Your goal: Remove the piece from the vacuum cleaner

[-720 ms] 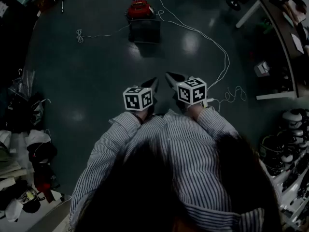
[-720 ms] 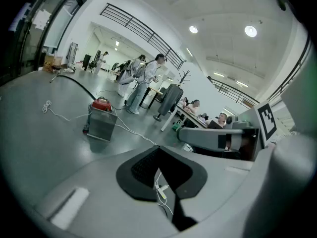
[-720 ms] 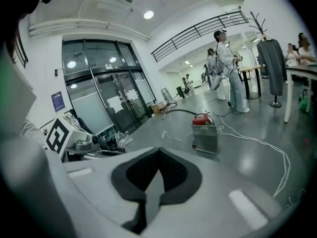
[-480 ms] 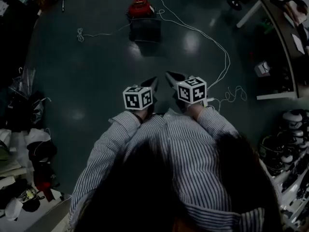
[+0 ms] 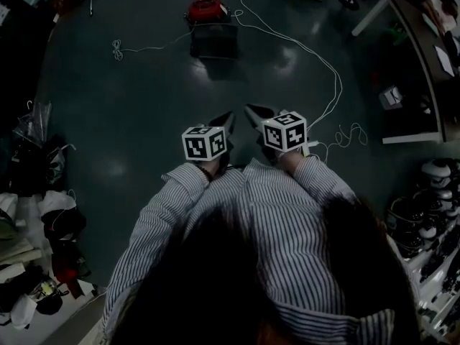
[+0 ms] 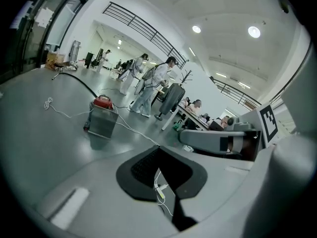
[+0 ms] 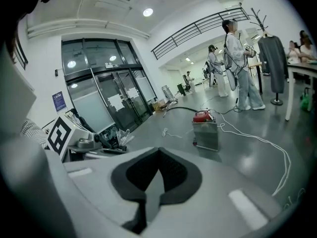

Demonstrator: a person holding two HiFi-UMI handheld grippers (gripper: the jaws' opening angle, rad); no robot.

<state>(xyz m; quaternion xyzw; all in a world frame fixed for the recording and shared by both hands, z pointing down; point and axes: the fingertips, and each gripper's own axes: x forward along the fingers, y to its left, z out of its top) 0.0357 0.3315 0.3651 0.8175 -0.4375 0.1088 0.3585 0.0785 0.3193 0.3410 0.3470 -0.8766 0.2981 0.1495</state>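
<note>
Overhead, left gripper and right gripper pinched together, empty, well apart from vacuum cleaner; from right gripper view, glass doors too.

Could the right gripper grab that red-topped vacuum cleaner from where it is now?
Probably not yet: the vacuum cleaner stands far off across the floor; the right gripper is held back, jaws shut. Nothing blocks walking up.

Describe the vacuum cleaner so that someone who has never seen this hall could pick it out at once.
On the wide dark floor, look straight ahead of the person. The vacuum cleaner stands alone there, a white cable trailing past it. Nothing else nearby is a boxy grey metal body with a red top.
</note>
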